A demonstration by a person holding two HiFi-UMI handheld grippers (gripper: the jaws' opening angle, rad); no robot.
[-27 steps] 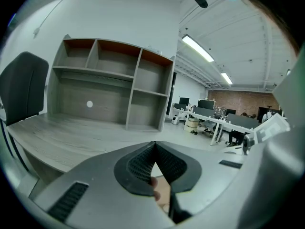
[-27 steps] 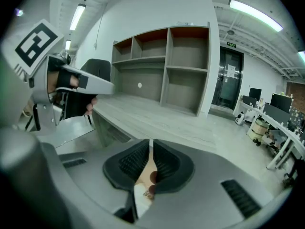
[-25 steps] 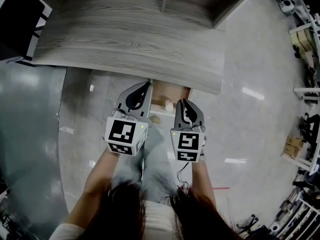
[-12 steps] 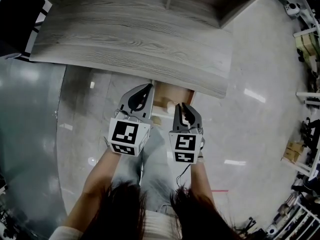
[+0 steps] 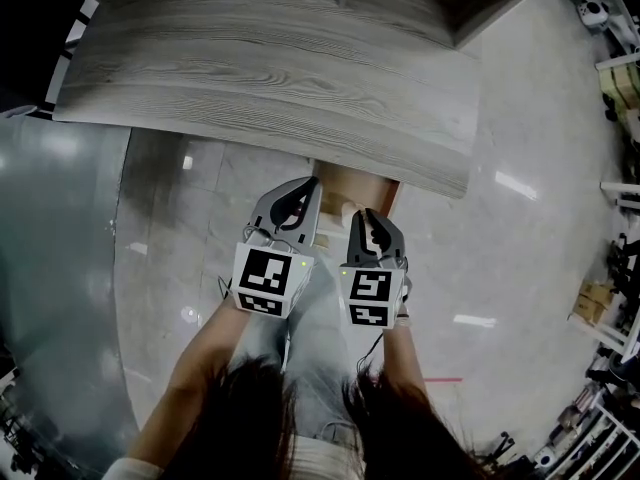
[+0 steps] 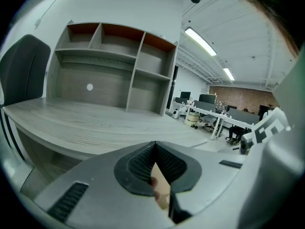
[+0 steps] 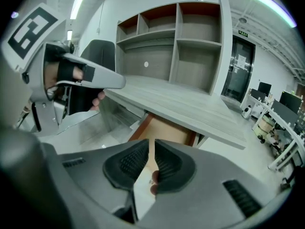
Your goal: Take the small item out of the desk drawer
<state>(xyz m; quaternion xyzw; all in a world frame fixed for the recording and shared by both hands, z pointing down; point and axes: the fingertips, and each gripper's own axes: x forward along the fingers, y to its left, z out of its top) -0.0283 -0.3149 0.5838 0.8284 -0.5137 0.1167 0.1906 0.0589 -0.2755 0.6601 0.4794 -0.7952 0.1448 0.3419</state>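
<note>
The drawer [image 5: 362,186] stands pulled out from under the grey wood desk [image 5: 270,78], its tan inside [image 7: 167,129] showing. A small pale thing [image 5: 347,209] lies at the drawer's front, mostly hidden between the grippers. My left gripper [image 5: 311,187] hovers at the drawer's left edge, its jaws shut with nothing seen between them [image 6: 155,144]. My right gripper [image 5: 362,217] sits just beside it, over the drawer's front, jaws shut and empty [image 7: 152,143]. The right gripper view shows the left gripper [image 7: 119,83] held up at the left by a hand.
A shelf unit [image 7: 190,42] stands on the back of the desk. A black chair [image 5: 35,28] is at the far left. The person's legs are below the grippers on the glossy floor [image 5: 520,238]. Office desks and clutter [image 6: 214,113] line the right side.
The left gripper has shifted right, closer to the right gripper and the drawer. The right gripper has hardly moved. Both stay shut.
</note>
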